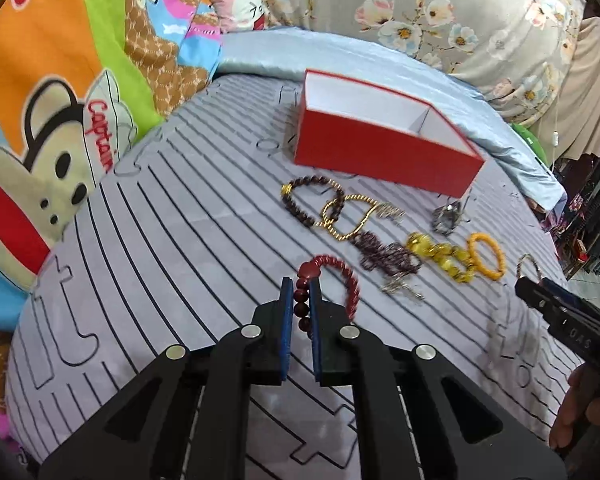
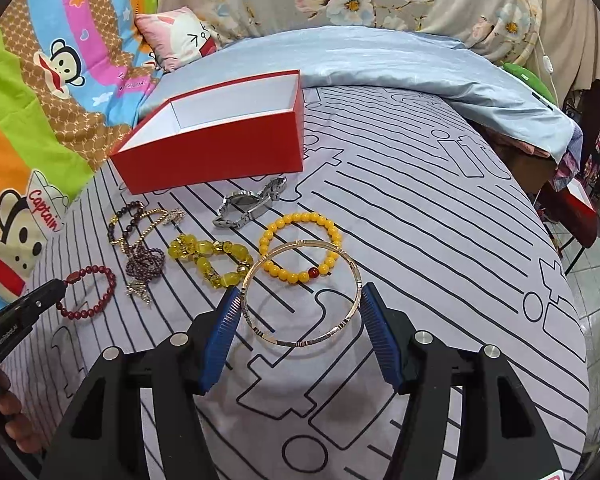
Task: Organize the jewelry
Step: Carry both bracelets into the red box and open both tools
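Red bead bracelet (image 1: pixel 332 280): near part hidden btwn left tongs (image 1: pixel 301 286) pads. Red box (image 1: pixel 384 152) floor mostly out of sight behind its front wall; contents can't tell. Silver watch (image 1: pixel 448 214) blurred in left wrist view. Gold bangle (image 1: pixel 529 267) part hidden by right tongs (image 1: pixel 530 288), themselves cut off at frame edge. Dark tangled chain (image 2: pixel 144 268): links too small to sort out.

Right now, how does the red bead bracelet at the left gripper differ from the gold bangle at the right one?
The red bead bracelet is a string of dark red beads; the gold bangle is a thin, rigid metal ring. The left gripper is closed on the bracelet's strand, while the right gripper stands wide with its fingers outside the bangle. The bracelet loops unevenly; the bangle stays round. Both are outside the red box.
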Action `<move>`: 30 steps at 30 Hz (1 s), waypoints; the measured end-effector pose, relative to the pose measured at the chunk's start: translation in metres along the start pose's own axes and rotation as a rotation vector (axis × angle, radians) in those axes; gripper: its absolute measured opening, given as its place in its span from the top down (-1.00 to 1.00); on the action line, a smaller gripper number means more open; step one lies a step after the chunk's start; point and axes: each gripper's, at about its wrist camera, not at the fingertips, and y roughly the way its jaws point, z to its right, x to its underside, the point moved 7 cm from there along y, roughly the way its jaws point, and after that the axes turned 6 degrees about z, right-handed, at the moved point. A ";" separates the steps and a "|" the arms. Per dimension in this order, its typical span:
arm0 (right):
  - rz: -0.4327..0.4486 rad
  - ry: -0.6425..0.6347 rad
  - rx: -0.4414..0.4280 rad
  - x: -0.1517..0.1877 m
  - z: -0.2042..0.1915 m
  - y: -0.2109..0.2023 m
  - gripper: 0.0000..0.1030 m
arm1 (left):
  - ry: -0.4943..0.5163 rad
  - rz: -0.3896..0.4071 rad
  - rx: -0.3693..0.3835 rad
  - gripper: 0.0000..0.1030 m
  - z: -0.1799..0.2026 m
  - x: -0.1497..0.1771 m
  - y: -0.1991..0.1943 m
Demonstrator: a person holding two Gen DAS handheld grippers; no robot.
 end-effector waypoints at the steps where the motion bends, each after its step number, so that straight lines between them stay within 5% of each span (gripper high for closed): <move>1: 0.003 0.000 -0.004 -0.001 0.000 -0.002 -0.14 | 0.005 0.006 0.002 0.85 0.002 -0.003 -0.003; 10: 0.067 -0.029 -0.062 -0.033 -0.012 -0.023 -0.14 | 0.050 0.086 0.052 0.85 0.032 -0.050 -0.029; 17: 0.128 -0.023 -0.152 -0.103 -0.024 -0.016 -0.14 | 0.107 0.166 0.102 0.85 0.062 -0.123 -0.022; 22: 0.165 -0.056 -0.157 -0.157 -0.036 0.009 -0.14 | 0.124 0.237 0.095 0.85 0.074 -0.185 0.004; 30: 0.102 -0.061 -0.173 -0.204 -0.049 0.090 -0.15 | 0.103 0.182 0.130 0.85 0.079 -0.231 0.089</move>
